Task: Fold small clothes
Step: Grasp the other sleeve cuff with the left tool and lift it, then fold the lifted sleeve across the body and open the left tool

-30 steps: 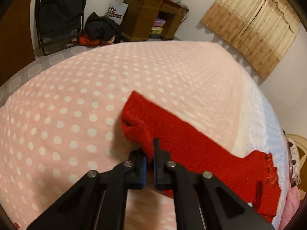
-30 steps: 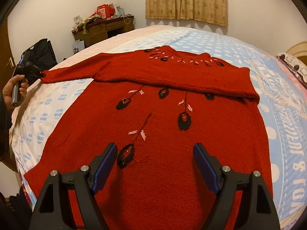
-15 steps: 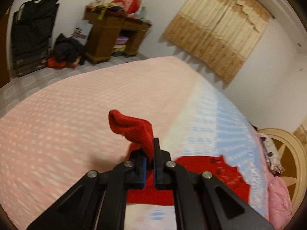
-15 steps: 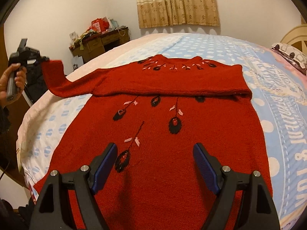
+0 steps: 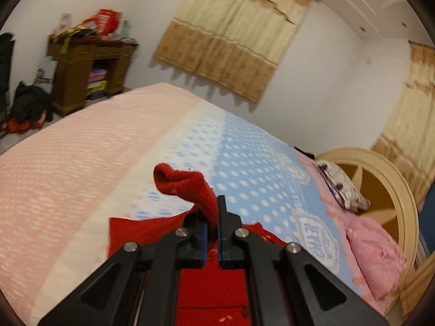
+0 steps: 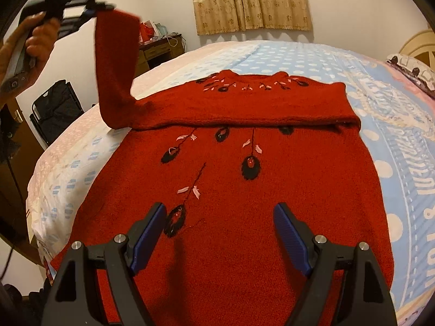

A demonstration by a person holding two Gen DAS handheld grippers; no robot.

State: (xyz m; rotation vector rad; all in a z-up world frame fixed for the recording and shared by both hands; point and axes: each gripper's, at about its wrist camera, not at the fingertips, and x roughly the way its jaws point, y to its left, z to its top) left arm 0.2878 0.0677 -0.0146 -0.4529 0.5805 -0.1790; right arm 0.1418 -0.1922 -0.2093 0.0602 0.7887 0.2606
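Dangling from the clenched left gripper, the sleeve rises off the red sweater spread on the bed. Its length runs down to the shoulder; the body lies rightward. The right gripper gapes empty above the hem.

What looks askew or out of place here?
Nothing damaged or spilled. The sweater lies flat on the bed, one sleeve already folded across the chest. The other sleeve hangs in the air only because the left tool holds its cuff.
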